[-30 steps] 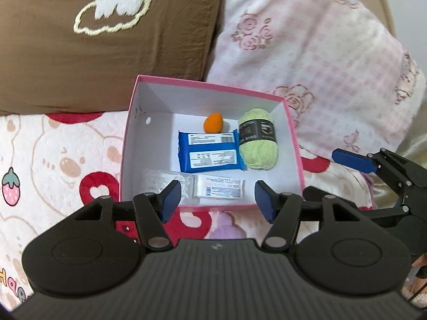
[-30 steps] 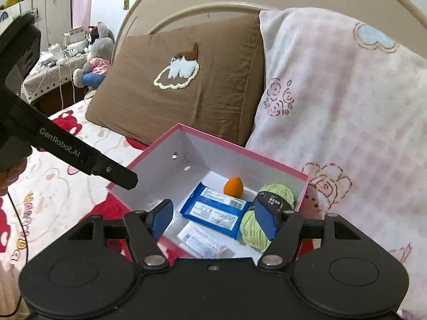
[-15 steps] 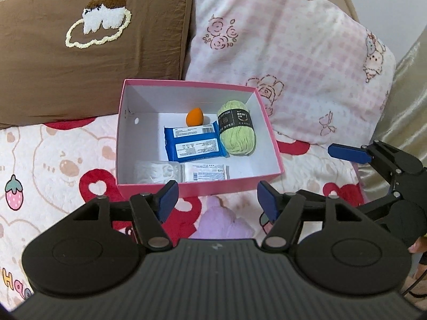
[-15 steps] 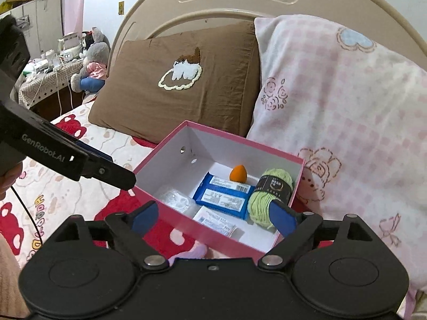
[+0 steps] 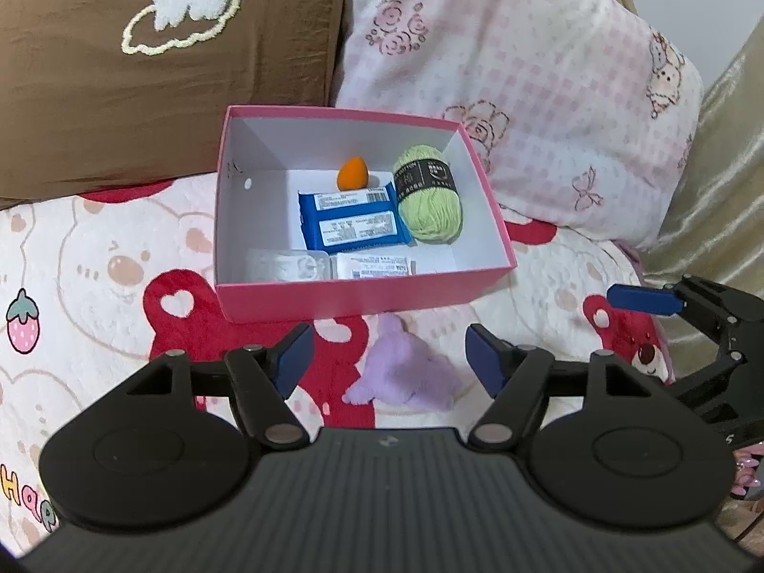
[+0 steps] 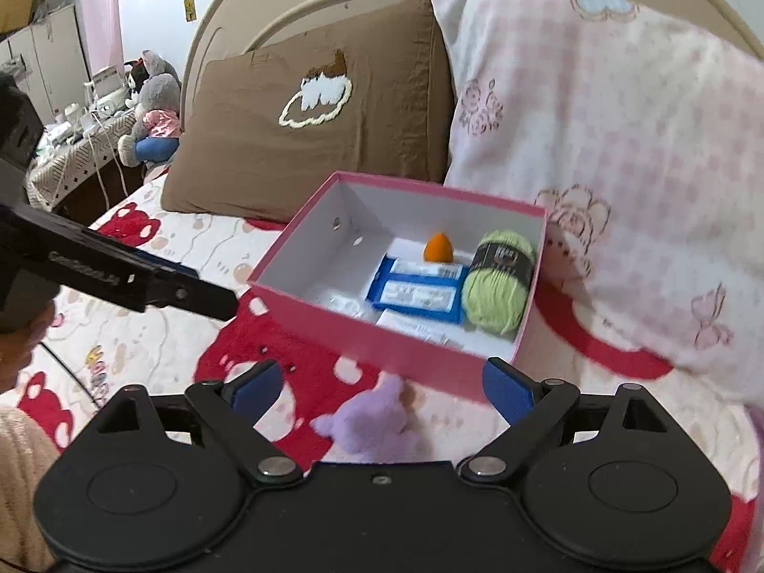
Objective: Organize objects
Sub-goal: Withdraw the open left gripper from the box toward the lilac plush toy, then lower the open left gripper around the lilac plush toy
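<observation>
A pink box (image 5: 363, 293) (image 6: 382, 339) rests on the bed. Inside lie a green yarn ball (image 5: 429, 196) (image 6: 499, 281), an orange egg-shaped sponge (image 5: 354, 173) (image 6: 438, 247), a blue packet (image 5: 353, 227) (image 6: 418, 289), a white sachet (image 5: 375, 265) and a clear wrapped item (image 5: 286, 262). In front of the box a small purple plush (image 5: 403, 375) (image 6: 372, 422) lies on the blanket. My left gripper (image 5: 389, 363) hovers over the plush, its jaws opening, nothing between them. My right gripper (image 6: 382, 389) stands open above the same plush, empty.
A brown pillow (image 5: 143, 62) and a pink checked pillow (image 5: 515, 76) lean against the headboard behind the box. The blanket (image 5: 95, 286) has red bear prints. A grey stuffed toy (image 6: 153, 114) sits on a cluttered side table at far left. A hand (image 6: 24, 348) holds the left gripper.
Both grippers have pulled back from the box, which now sits farther away. The purple plush has come into view beneath them. The right jaws have spread wider; the left jaws widened slightly.
</observation>
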The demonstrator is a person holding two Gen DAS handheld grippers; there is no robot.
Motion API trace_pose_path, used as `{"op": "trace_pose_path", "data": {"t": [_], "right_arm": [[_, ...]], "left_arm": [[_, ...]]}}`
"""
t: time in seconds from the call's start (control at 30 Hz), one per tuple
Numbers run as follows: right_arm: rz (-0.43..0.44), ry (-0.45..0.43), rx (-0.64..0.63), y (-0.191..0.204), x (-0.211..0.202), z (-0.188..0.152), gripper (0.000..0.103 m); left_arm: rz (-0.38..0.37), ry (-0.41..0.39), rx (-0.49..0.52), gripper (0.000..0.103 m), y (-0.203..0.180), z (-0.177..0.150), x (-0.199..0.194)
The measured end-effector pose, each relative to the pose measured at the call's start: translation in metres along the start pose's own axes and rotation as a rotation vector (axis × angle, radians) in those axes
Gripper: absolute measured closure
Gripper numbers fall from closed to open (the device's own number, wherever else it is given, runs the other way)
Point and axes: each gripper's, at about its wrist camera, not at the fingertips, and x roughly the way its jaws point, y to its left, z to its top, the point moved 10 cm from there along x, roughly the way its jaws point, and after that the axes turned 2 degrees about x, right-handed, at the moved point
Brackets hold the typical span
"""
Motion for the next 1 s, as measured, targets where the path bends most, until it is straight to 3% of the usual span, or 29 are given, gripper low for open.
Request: {"op": "trace_pose_path", "data": {"t": [0.23, 0.37, 0.57, 0.8, 1.0], "right_arm": [[0.018, 0.029, 0.071, -0.002, 0.009, -0.024, 0.010], [-0.033, 0.036, 0.074, -0.006, 0.016, -0.031, 0.010], [-0.027, 0.092, 0.100, 0.002, 0.030, -0.052, 0.010], [-0.020, 0.150, 0.138, 0.013, 0.065, -0.074, 0.010], [-0.047, 0.198, 0.051, 0.030, 0.089, -0.090, 0.010]], "left_arm": [[-0.042, 0.049, -0.020, 0.029, 0.001, -0.018, 0.019], [-0.020, 0.050, 0.014, 0.029, 0.004, -0.030, 0.030], [-0.031, 0.053, 0.019, 0.029, 0.016, -0.041, 0.052], [0.007, 0.077, 0.005, 0.029, 0.035, -0.058, 0.078], [0.021, 0.117, 0.027, 0.029, 0.033, -0.077, 0.100]]}}
